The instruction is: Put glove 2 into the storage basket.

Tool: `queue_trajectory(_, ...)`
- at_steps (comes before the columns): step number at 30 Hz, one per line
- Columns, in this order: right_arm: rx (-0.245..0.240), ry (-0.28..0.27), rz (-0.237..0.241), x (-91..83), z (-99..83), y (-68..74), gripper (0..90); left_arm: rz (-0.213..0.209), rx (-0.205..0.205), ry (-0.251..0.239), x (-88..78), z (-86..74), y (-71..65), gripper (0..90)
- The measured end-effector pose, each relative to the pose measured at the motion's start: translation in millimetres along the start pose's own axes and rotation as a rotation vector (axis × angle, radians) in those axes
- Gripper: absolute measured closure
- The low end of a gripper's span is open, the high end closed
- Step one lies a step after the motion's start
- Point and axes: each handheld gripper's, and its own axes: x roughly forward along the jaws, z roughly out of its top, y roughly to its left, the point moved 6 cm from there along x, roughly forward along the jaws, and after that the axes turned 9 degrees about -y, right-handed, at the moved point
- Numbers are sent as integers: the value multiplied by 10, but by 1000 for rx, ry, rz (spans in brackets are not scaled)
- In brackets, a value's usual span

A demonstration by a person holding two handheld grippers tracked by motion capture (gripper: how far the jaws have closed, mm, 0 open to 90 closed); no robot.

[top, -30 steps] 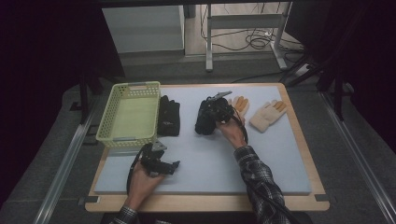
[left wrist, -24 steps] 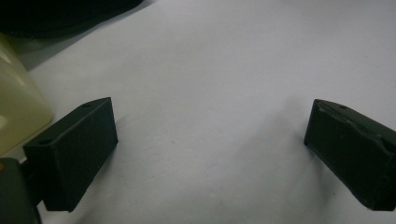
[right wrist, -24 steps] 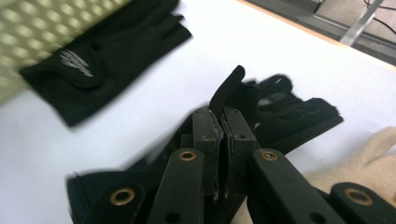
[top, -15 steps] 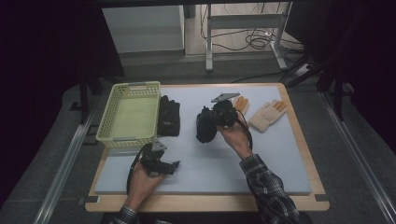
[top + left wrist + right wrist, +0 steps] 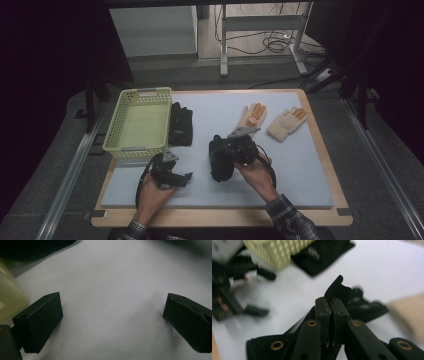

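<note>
Right gripper (image 5: 227,162) clamped on a black glove (image 5: 220,165) at the middle of the high view.

In the right gripper view the two jaws stand pressed together on a fold of the black glove (image 5: 352,302), whose dark cloth sticks up past the jaw tips and spreads to both sides of them. In the high view the held glove hangs with its long axis running roughly top to bottom of the frame, its lower end towards the bottom edge, over the grey mat (image 5: 300,170). A second black glove (image 5: 180,125) lies flat just right of the yellow basket (image 5: 120,127) at left of centre. Two tan gloves (image 5: 272,120) lie at upper right, fingers pointing up and to the right. The left gripper (image 5: 167,172) sits lower left of centre, its jaws wide apart over bare mat with nothing between them.
</note>
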Motion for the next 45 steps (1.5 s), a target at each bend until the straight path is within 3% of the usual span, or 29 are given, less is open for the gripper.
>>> queue_trajectory(2, -6, 26, 6, 16, -164, -1, 809, -1, -1, 1, -1, -1, -2, 28)
queue_trajectory(4, -11, 65, 1, 28, -305, -19, 683, 0, -3, 0, 0, -1, -2, 28)
queue_trajectory(7, -23, 72, -12, -43, -400, -76, 524, 0, -3, 0, 0, -1, -2, 28)
queue_trajectory(8, -20, 65, -23, -84, -411, -101, 515, 0, -3, 0, 0, 0, -2, 28)
queue_trajectory(10, -16, 56, -32, -166, -436, -151, 519, 0, -2, 0, -1, -1, -2, 28)
queue_trajectory(14, -35, 78, -49, -269, -582, -192, 675, -1, 4, 5, -5, -3, 2, 28)
queue_trajectory(17, -8, 68, -18, -301, -689, -179, 765, -1, 3, 5, -4, -2, 2, 28)
queue_trajectory(23, -18, 82, 13, -234, -831, -79, 803, -1, 4, 5, -4, -2, 2, 28)
queue_trajectory(26, -11, 75, 41, -209, -823, -16, 803, -1, 4, 5, -4, -3, 2, 28)
queue_trajectory(29, -43, 78, 32, -199, -806, 12, 798, -1, 4, 4, -6, -3, 2, 28)
queue_trajectory(32, -37, 68, 28, -221, -767, -32, 765, -3, 0, 0, -13, -1, 4, 34)
queue_trajectory(34, -30, 59, 18, -229, -729, -82, 738, 5, 19, 5, -38, -11, 11, 40)
queue_trajectory(40, -8, 31, 26, -170, -520, -192, 674, 64, 39, 18, -154, -62, 76, 38)
queue_trajectory(45, -21, 5, 43, -22, -282, -225, 617, 33, 11, -3, -193, -133, 110, 35)
